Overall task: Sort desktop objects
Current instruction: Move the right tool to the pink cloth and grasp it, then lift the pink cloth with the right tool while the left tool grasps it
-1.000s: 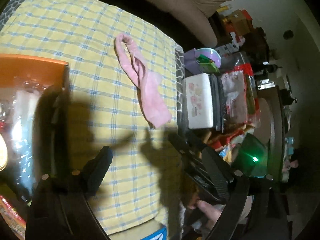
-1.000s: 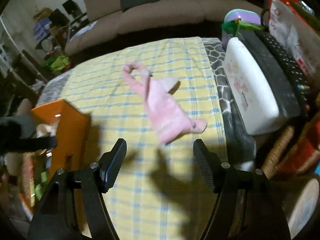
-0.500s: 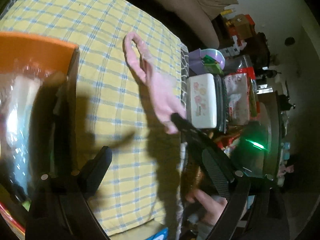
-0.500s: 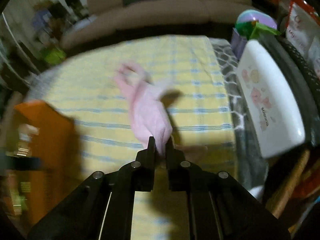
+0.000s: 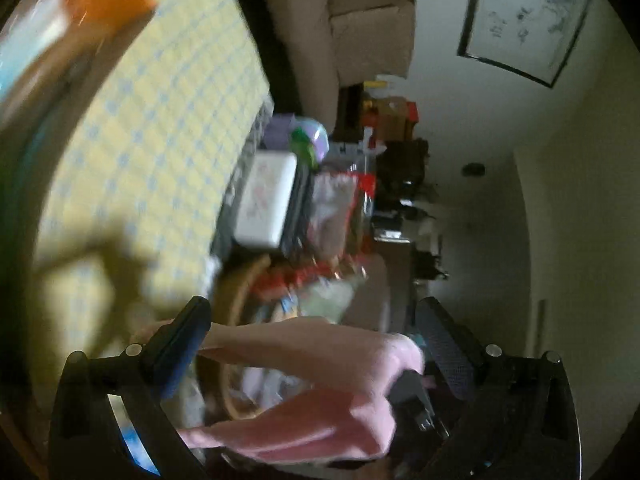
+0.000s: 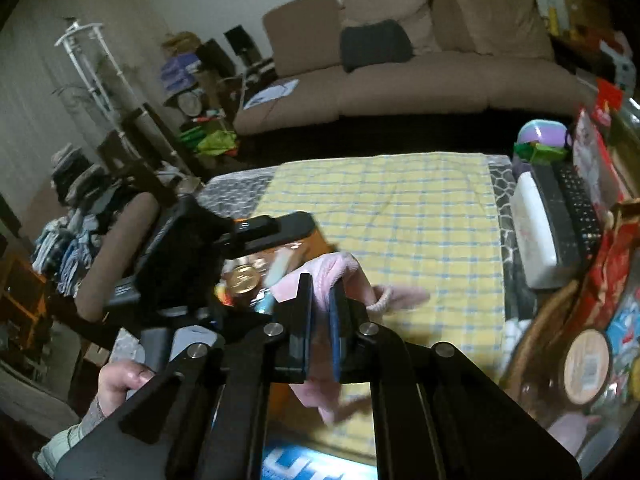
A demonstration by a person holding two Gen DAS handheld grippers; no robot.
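Left-wrist view, blurred: the orange box (image 5: pixel 80 8) sits at upper left on the yellow checked cloth (image 5: pixel 160 140) covering the table; a white case (image 5: pixel 266 200) lies just beyond the cloth's right edge, among packets. The left gripper (image 5: pixel 316 328) is spread wide with nothing pressed between its pads; its jaws have just been opening. The pink cloth (image 5: pixel 320 392) stretches across the foreground between its fingers, and whether it touches them cannot be told. Right-wrist view: the left gripper's dark body (image 6: pixel 192 256) stands at left, a hand (image 6: pixel 120 380) below it; a gold lid (image 6: pixel 242 278) shows in the box behind. At centre the right gripper (image 6: pixel 320 312) is clenched on the pink cloth (image 6: pixel 344 276), which is raised off the table and drapes to both sides. The white case (image 6: pixel 536 232) and a keyboard (image 6: pixel 580 208) lie at right.
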